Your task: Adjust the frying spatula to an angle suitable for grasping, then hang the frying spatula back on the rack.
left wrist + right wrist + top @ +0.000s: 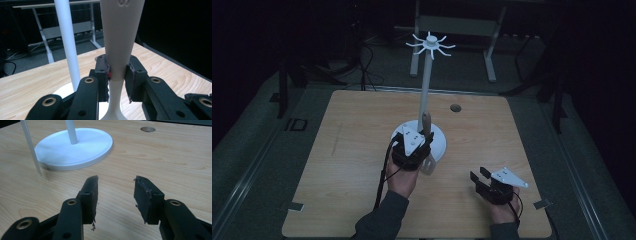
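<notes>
High view: the right tongs [478, 176] rest low over the near right part of the wooden bench [352, 165], held by the person's right hand [504, 210]. Their jaws stand apart with nothing between them. The right gripper view confirms this: the two black jaws are spread over bare bench surface, and their pads [92, 192] touch nothing.

Left of them and slightly farther from the person, the left tongs [426, 142] are held by the left hand [401, 179], at the near edge of the round white base [439, 142] of a stand. In the left gripper view these tongs [118, 77] are clamped on a white utensil handle [121, 37]. The pads grip its narrow waist from both sides; the handle widens above the grip and runs out of the top of that view. Below the grip it thins, then flares again. The handle stands roughly upright. Whether its lower end touches the base cannot be told.

Just beyond the handle, the white pole [426, 85] of the stand rises from the base centre. It carries a ring of white hooks [431, 44] at its top. The handle is beside the pole, apart from it, well below the hooks.

Farther back, a round cable hole [455, 107] is set in the bench surface.
</notes>
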`<state>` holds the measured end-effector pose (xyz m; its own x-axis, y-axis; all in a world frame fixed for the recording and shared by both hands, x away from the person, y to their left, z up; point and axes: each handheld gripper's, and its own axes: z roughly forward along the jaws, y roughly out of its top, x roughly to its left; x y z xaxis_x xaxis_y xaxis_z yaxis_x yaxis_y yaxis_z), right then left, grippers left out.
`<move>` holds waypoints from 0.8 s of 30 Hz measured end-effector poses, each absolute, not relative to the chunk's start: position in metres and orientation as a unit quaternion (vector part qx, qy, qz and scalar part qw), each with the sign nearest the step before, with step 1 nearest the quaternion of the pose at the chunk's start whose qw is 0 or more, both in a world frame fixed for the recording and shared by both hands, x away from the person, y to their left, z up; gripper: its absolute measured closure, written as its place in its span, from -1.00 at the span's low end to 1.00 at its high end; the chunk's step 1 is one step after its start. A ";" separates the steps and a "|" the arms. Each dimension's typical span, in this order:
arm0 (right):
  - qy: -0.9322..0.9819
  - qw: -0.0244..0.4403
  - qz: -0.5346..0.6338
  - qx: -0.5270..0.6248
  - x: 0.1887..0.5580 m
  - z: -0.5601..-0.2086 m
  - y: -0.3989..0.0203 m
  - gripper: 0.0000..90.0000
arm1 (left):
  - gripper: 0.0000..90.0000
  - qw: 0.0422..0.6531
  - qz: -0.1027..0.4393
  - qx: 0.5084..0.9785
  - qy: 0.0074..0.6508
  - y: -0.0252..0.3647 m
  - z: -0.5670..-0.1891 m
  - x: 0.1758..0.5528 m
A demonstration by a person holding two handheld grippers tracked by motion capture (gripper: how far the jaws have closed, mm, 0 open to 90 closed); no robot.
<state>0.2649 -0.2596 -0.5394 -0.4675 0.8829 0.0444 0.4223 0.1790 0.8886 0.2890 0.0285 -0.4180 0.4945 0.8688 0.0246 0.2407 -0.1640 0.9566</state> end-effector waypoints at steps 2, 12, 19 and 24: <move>0.725 0.252 0.456 0.451 0.265 -0.540 -0.260 0.20 | 0.65 0.508 0.313 0.697 0.398 0.028 -0.416 0.290; 0.722 0.253 0.454 0.456 0.265 -0.541 -0.261 0.20 | 0.65 0.505 0.325 0.687 0.409 0.027 -0.406 0.295; 0.722 0.253 0.453 0.458 0.265 -0.542 -0.261 0.20 | 0.65 0.496 0.330 0.691 0.410 0.025 -0.397 0.301; 0.722 0.253 0.452 0.459 0.264 -0.543 -0.261 0.20 | 0.65 0.494 0.343 0.684 0.413 0.021 -0.390 0.302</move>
